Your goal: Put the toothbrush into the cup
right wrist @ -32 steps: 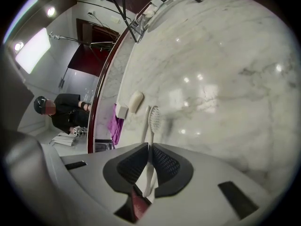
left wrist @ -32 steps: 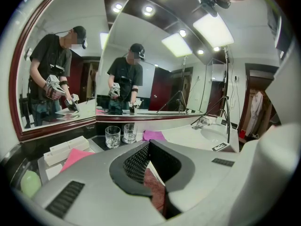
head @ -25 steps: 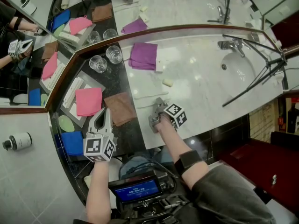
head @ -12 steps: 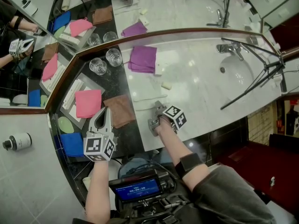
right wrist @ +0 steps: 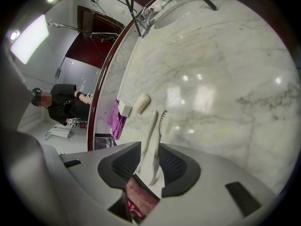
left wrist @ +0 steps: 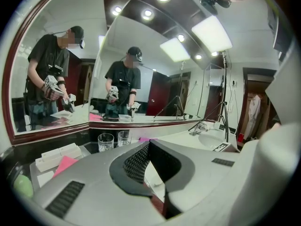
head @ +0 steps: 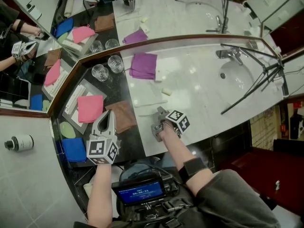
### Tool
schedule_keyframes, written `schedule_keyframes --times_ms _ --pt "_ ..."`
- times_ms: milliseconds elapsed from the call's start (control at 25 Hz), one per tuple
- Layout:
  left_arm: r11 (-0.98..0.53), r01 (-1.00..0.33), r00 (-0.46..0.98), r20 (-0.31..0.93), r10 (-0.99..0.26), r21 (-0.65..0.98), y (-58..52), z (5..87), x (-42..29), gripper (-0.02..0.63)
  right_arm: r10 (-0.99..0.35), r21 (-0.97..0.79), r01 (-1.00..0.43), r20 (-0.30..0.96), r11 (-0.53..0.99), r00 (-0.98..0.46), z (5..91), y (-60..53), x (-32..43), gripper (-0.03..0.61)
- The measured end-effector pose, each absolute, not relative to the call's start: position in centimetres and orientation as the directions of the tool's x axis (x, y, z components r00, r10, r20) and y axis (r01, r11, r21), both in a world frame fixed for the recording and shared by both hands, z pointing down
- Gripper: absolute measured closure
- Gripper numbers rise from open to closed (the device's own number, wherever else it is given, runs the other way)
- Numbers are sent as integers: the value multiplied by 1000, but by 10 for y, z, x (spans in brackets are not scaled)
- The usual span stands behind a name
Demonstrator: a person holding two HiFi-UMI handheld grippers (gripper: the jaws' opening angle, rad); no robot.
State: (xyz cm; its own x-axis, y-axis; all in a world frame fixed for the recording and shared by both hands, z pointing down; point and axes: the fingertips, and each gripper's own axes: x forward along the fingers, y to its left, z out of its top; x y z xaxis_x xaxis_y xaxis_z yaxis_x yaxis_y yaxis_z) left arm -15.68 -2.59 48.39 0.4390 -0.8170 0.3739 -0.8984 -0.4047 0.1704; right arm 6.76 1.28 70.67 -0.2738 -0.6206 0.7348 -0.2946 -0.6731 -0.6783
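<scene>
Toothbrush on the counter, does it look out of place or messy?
A little: the toothbrush lies flat on the bare marble counter, between the right gripper's jaws, which have just been opening, not in a glass. Nothing looks spilled.

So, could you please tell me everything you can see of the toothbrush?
The toothbrush is white, slim and plastic-looking, with a bristled head pointing away from the right gripper. It lies flat on the marble counter beside a similar white stick. Its handle end sits between the gripper's jaws, which have just been opening and do not press it.
</scene>
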Motion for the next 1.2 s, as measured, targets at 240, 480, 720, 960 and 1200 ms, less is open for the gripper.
schedule_keyframes --times_ms 240,480,720,960,1200 --pt "-407 -899 438 355 -826 164 -23 473 -159 614 -630 -690 -316 724 -651 -282 695 14 64 428" --pt "-406 -899 438 331 -836 164 -21 463 -158 614 -636 -711 -327 703 -622 -319 676 12 62 428" --pt "-413 -896 443 309 -841 163 -19 452 -151 614 -694 -784 -392 614 -481 -377 631 -5 58 440" --pt "-412 -898 439 299 -847 151 -16 444 -151 614 -775 -816 -521 491 -250 -398 567 -36 76 531" --pt "-407 -903 429 304 -850 136 -13 441 -153 614 -815 -728 -686 406 -14 -415 511 -54 103 577"
